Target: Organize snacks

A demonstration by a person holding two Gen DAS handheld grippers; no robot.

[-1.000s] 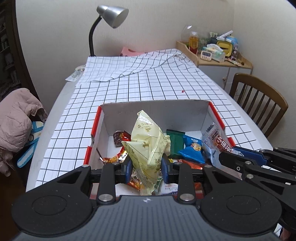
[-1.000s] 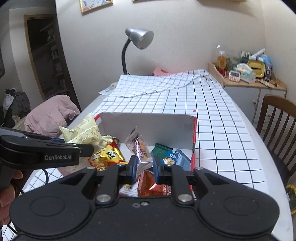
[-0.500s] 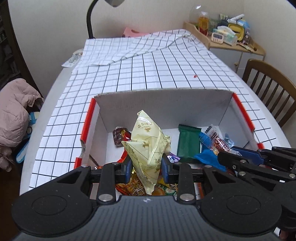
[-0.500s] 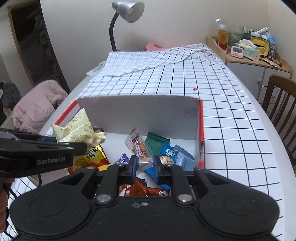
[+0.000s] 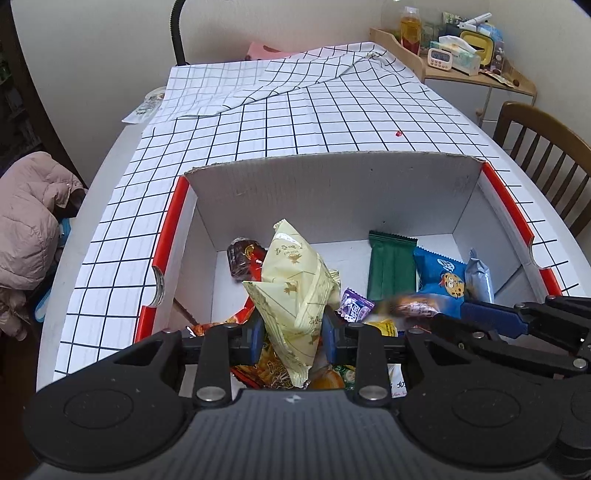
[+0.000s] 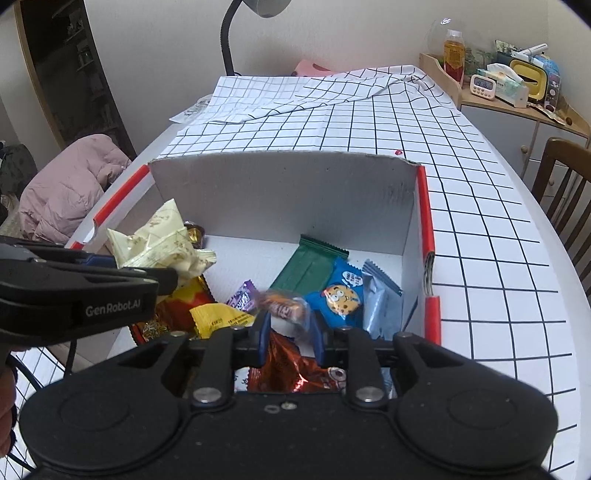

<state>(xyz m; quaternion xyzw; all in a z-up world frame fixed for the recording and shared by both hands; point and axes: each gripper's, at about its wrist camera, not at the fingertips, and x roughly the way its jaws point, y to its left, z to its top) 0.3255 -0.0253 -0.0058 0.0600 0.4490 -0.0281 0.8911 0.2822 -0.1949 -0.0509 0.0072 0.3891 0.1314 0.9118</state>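
Observation:
A white cardboard box (image 5: pixel 332 162) with red edges sits on the checked tablecloth and holds several snacks. My left gripper (image 5: pixel 293 328) is shut on a pale yellow snack bag (image 5: pixel 295 280), held upright over the box's near left part. In the right wrist view the same bag (image 6: pixel 159 240) sticks out of the left gripper (image 6: pixel 164 278). My right gripper (image 6: pixel 290 332) hangs over the box's near middle. Its jaws are opening, and a small clear-wrapped snack (image 6: pixel 282 308), blurred and tipped sideways, slips from between them. A green bar (image 6: pixel 310 267), a blue cookie pack (image 6: pixel 341 301) and a silver pack (image 6: pixel 380 295) lie on the box floor.
A wooden chair (image 5: pixel 543 147) stands at the table's right edge. A pink jacket (image 5: pixel 26 221) lies on a seat to the left. A cluttered shelf (image 5: pixel 461 48) and a lamp stem (image 5: pixel 179 29) are at the far end. The cloth is folded over near the back.
Both grippers have sunk and moved forward over the box. The right jaws have widened, and the small snack they held upright has tipped over and blurs.

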